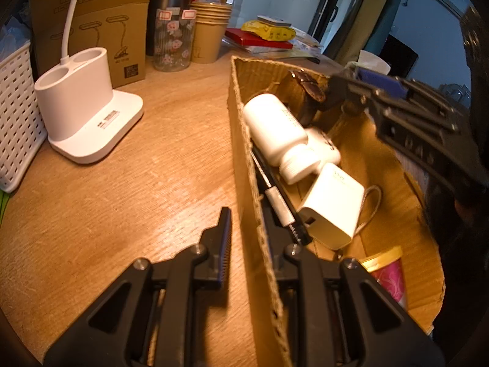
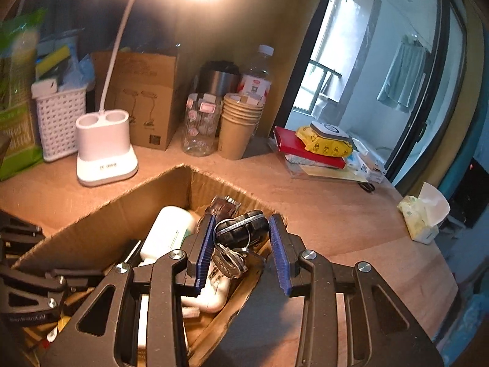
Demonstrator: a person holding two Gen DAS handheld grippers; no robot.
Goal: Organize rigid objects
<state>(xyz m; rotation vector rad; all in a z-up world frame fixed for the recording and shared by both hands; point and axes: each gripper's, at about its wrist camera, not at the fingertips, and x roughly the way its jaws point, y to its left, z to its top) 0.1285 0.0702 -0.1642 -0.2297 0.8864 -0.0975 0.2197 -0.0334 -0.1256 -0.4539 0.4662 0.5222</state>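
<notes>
Left wrist view: the left gripper is clamped nearly shut on one wall of the cardboard box. Inside the box lie one white bottle and one white charger.

Right wrist view: the right gripper, partly closed, grips one key fob with one bunch of keys, above that box.

**Cardboard box part-filled; key fob over its far corner**

Open brown cardboard box on the wooden top, right half of the left-wrist frame, lower centre of the right-wrist one. Inside: white bottle on its side, cap toward the lower right; white charger block just below it, grey cord loop beside; black and silver stick-like item along the left wall; pink, gold-rimmed can at lower right. Black key fob with ring and silver keys dangling, centre of the right-wrist frame, above the box.
</notes>
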